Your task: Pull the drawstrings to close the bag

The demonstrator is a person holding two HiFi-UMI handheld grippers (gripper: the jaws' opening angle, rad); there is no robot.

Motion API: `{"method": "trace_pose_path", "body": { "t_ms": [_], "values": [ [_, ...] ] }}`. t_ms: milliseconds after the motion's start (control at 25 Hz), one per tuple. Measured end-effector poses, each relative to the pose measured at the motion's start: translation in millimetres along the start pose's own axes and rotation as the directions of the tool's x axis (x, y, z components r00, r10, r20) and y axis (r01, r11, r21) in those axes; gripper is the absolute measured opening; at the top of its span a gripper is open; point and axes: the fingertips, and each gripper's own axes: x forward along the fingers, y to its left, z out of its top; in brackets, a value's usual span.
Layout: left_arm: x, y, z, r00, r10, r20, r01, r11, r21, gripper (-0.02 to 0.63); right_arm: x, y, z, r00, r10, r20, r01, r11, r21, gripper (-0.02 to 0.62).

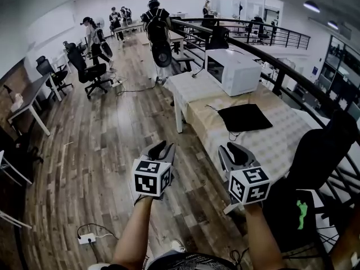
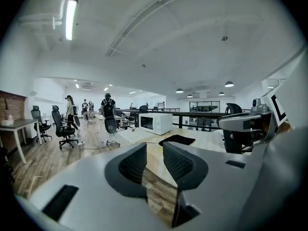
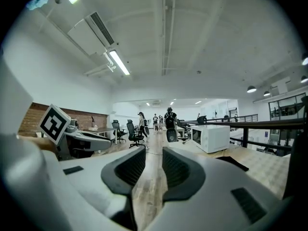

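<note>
The left gripper [image 1: 159, 150] hangs over the wooden floor [image 1: 112, 145], its jaws part-way apart with nothing between them. At its three o'clock, the right gripper [image 1: 235, 151] is in the same state: a clear gap, no grip. The black drawstring bag [image 1: 244, 117] lies flat on the counter [image 1: 281, 145], at about one o'clock from the right gripper and well apart from both.

The step in hand looks like the approach. It would go best with each gripper taking one cord close to the bag's mouth, then drawing outward evenly. A thin cord [image 1: 211, 107] seems to trail from the bag's ten o'clock corner.

The bag looks nearly empty, though its inside is hidden. At its eleven o'clock, the white microwave [image 1: 233, 71] has its door shut and its interior dark.
</note>
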Motion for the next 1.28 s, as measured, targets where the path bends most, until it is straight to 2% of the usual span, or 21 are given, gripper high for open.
{"method": "trace_pose_path", "body": {
  "t_ms": [360, 640, 960, 1280],
  "values": [
    [16, 93, 2, 0.999, 0.038, 0.012, -0.037, 0.999, -0.031, 0.161, 83, 33, 12, 1.000, 0.008, -0.015, -0.008, 1.000, -0.008, 0.147],
    [25, 140, 5, 0.998, 0.056, 0.032, -0.054, 0.997, -0.046, 0.205, 120, 47, 22, 1.000, 0.005, -0.001, -0.005, 1.000, -0.003, 0.223],
    [63, 145, 4, 1.000, 0.014, 0.018, -0.013, 0.998, -0.055, 0.236, 141, 25, 17, 0.999, -0.041, -0.001, 0.041, 0.999, 0.011, 0.251],
    [135, 136, 15, 0.999, -0.046, 0.005, 0.047, 0.998, -0.032, 0.238, 178, -29, 15, 0.996, -0.089, 0.004, 0.089, 0.996, 0.030, 0.261]
  ]
}}
